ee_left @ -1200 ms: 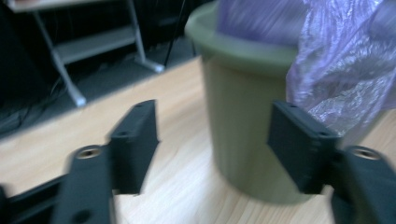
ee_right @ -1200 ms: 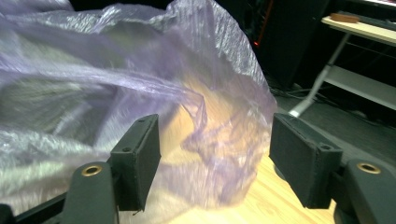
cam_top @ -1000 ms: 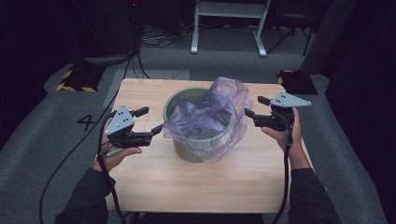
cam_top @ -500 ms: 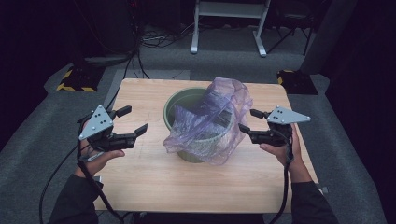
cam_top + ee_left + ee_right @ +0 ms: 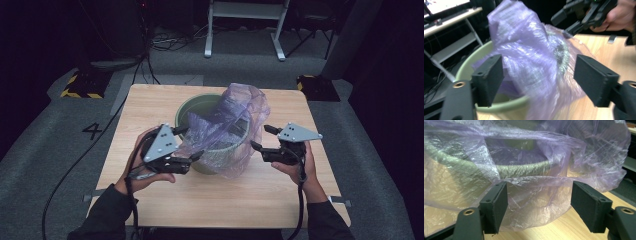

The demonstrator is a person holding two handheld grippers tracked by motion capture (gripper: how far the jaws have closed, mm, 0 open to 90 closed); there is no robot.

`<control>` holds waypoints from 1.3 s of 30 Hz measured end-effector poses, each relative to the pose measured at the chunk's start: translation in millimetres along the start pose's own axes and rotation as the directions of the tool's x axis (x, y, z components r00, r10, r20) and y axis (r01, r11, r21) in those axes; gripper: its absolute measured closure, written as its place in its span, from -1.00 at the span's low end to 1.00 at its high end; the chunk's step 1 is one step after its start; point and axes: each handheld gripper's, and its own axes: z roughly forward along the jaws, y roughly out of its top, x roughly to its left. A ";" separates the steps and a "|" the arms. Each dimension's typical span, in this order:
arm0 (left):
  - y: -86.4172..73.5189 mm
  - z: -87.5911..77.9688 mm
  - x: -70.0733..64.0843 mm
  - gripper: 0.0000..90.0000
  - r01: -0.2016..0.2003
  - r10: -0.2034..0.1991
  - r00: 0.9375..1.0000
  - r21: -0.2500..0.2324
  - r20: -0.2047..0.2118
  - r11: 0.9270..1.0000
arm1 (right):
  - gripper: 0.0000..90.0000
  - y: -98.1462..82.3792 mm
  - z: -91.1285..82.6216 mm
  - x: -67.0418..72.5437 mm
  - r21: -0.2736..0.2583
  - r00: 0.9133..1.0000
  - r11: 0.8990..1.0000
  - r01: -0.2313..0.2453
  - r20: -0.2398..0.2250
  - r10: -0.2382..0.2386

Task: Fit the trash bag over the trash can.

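Item: purple plastic bag (image 5: pixel 235 127), thin and translucent, draped in and over a green bucket (image 5: pixel 197 107) that stands on the wooden bench (image 5: pixel 150 100). The bag is bunched up above the rim and is spilled down the bucket's outer wall on the sides facing both grippers.

Left hand-held gripper (image 5: pixel 189 144): held level in the left hand (image 5: pixel 137 165), jaws pointed at the bucket. The jaws are set apart and have just been closing a little. In the left gripper view the bag (image 5: pixel 531 57) and the bucket rim (image 5: pixel 471 67) are seen between and just beyond the pads, blurred; no pad is seen pressing on the film, so nothing is gripped.

Right hand-held gripper (image 5: pixel 263 138): held level in the right hand (image 5: pixel 300 167), on the opposite side of the bucket, jaws spread. In the right gripper view a hanging fold of the bag (image 5: pixel 536 192) is found just ahead of the two pads, with the bucket wall (image 5: pixel 524 170) behind it. Whether the left pad touches the film cannot be told; no grip is closed on it.

Cables are trailed from both grippers toward the bench's near edge.
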 end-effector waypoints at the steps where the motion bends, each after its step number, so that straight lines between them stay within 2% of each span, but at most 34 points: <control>1: 1.8 8.0 -0.5 -0.27 -0.017 0.017 1.000 0.029 -0.012 0.999 | -0.35 -0.9 0.5 0.1 0.003 1.000 1.000 -0.005 0.005 0.005; 3: 2.6 18.2 1.4 -0.11 -0.016 0.018 0.999 0.069 -0.034 0.998 | -0.33 -3.3 2.5 -1.0 0.007 1.000 1.000 -0.016 0.014 0.016; 4: 2.0 22.6 3.7 0.01 -0.015 0.018 0.999 0.085 -0.033 0.996 | -0.32 -5.1 3.6 -1.4 0.007 1.000 1.000 -0.023 0.012 0.023; 6: -0.2 29.9 8.4 0.18 -0.025 0.031 0.998 0.133 -0.048 0.991 | -0.25 -9.0 6.1 -2.1 0.018 0.999 0.999 -0.032 0.011 0.032; 8: -4.6 32.5 12.9 0.52 -0.047 0.053 0.998 0.141 -0.039 0.989 | -0.04 -13.2 9.2 -2.2 0.028 0.999 0.999 -0.035 0.006 0.035; 10: -7.6 32.9 15.6 0.79 -0.051 0.057 0.998 0.139 -0.039 0.989 | 0.23 -17.1 13.0 -1.8 0.045 1.000 0.999 -0.011 -0.006 0.011; 12: -11.0 32.2 18.8 0.93 -0.042 0.048 0.998 0.130 -0.047 0.991 | 0.50 -19.7 16.7 -1.8 0.050 1.000 0.999 0.002 -0.016 -0.001; 15: -16.3 27.8 25.3 0.97 -0.010 0.017 0.998 0.112 -0.058 0.994 | 0.78 -23.1 23.8 -5.0 0.047 0.999 0.999 -0.025 -0.043 0.027; 18: -22.7 19.5 33.1 0.98 0.029 -0.022 0.997 0.090 -0.078 0.995 | 0.98 -26.8 28.2 -7.8 0.048 0.998 0.998 -0.041 -0.048 0.043; 22: -30.7 6.2 45.9 0.98 0.085 -0.079 0.993 0.065 -0.092 0.994 | 1.00 -32.9 29.3 -10.3 0.054 0.998 0.998 -0.044 -0.051 0.047; 24: -34.8 0.3 52.0 0.98 0.111 -0.105 0.988 0.048 -0.110 0.993 | 1.00 -34.7 29.4 -10.3 0.059 0.998 0.998 -0.034 -0.048 0.037; 28: -46.2 -5.0 65.2 0.97 0.180 -0.179 0.979 0.000 -0.100 0.984 | 1.00 -41.5 35.2 -7.6 0.084 0.998 0.996 -0.027 -0.057 0.032; 30: -52.8 -7.4 71.6 0.96 0.224 -0.226 0.971 -0.043 -0.079 0.974 | 1.00 -44.5 38.1 -7.1 0.097 0.998 0.995 -0.027 -0.062 0.033; 32: -58.3 -10.3 76.4 0.87 0.248 -0.253 0.966 -0.076 -0.056 0.966 | 1.00 -46.7 40.6 -7.2 0.107 0.998 0.994 -0.018 -0.053 0.024; 33: -61.2 -11.7 78.0 0.84 0.257 -0.262 0.964 -0.076 -0.053 0.963 | 1.00 -47.6 41.5 -7.7 0.116 0.999 0.993 -0.016 -0.050 0.021; 36: -67.2 -14.3 77.2 0.83 0.258 -0.263 0.963 -0.084 -0.058 0.962 | 1.00 -51.4 43.4 -10.9 0.121 0.999 0.992 -0.023 -0.045 0.028; 38: -69.9 -16.9 71.5 0.90 0.223 -0.230 0.971 -0.099 -0.066 0.970 | 1.00 -53.8 42.5 -12.6 0.115 0.998 0.993 -0.038 -0.044 0.043; 39: -69.8 -18.0 67.9 0.93 0.198 -0.205 0.976 -0.093 -0.073 0.976 | 0.78 -54.1 40.8 -12.7 0.103 0.998 0.994 -0.042 -0.035 0.046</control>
